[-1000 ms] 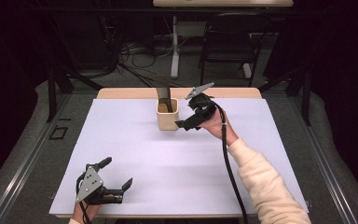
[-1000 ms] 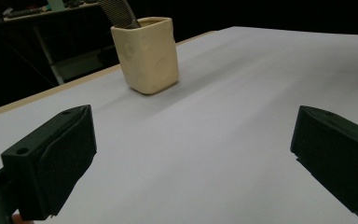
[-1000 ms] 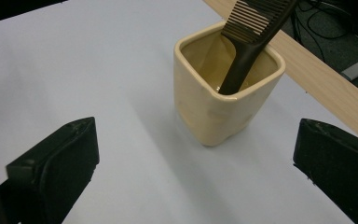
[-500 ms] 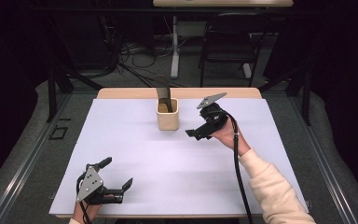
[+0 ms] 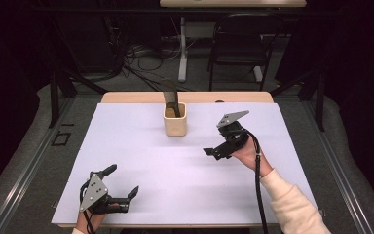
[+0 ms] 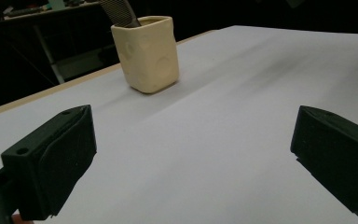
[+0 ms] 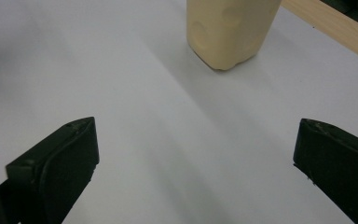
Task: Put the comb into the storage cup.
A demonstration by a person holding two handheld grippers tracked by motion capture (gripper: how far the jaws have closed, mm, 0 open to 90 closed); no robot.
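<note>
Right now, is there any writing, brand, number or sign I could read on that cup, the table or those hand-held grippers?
None can be read.
Cup: plain cream with dimples, no lettering.
Dark tool standing in the cup: no mark legible.
White table cover: blank.
Left hand-held gripper and right hand-held gripper: black jaws and grey plates, no label visible.
Floor mark left of the table: a plain outlined square, not text.
</note>
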